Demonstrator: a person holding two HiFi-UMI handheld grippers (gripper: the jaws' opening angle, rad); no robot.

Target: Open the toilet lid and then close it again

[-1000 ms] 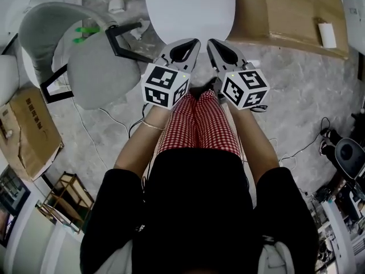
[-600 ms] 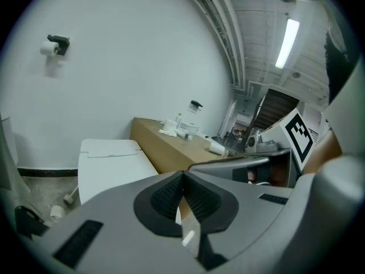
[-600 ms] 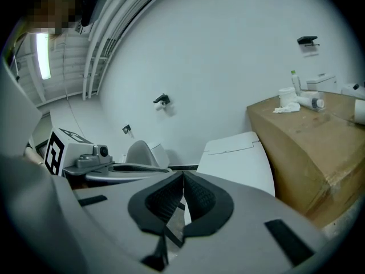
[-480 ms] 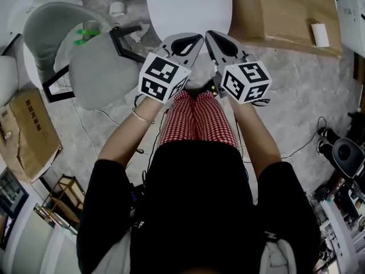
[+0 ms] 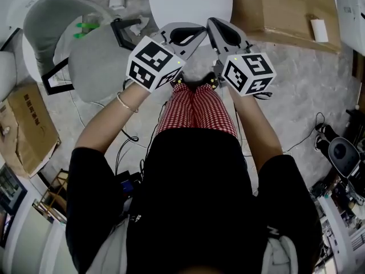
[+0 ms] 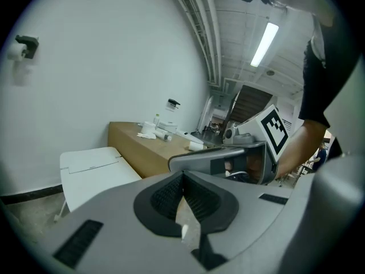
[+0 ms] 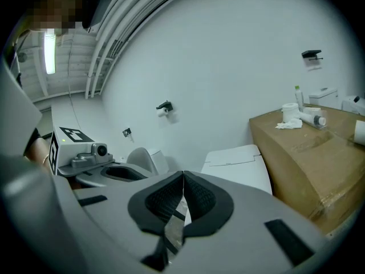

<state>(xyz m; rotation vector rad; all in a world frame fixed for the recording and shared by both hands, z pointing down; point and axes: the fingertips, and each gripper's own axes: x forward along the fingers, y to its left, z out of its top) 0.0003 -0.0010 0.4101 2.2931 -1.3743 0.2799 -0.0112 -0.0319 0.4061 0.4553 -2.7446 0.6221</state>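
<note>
We look down on a white oval toilet lid (image 5: 188, 1), which lies flat and closed on its toilet. The lid serves as our landmark.

Just in front of the lid's near rim we see the left gripper (image 5: 195, 32) and the right gripper (image 5: 215, 27), side by side and pointing toward the lid. Each carries its cube of black-and-white square markers.

In the left gripper view, the left gripper (image 6: 182, 174) has its ribbed black pads (image 6: 197, 194) pressed together at the tips, with nothing between them. The lid (image 6: 94, 173) stands beyond it and to the left, apart from the jaws. In the right gripper view, the right gripper (image 7: 182, 174) is likewise closed and empty, and the lid (image 7: 236, 164) lies ahead of it and slightly to the right, untouched.

To the right of the lid stands a brown cardboard-covered surface (image 5: 285, 10), which bears a crumpled white tissue (image 7: 291, 123) and small white tubes. To the left of the lid we note a grey padded chair with a black frame (image 5: 97, 67). In front of the lid, below the grippers, the person's red-and-white checked trousers (image 5: 197, 113) fill the middle of the head view.
</note>
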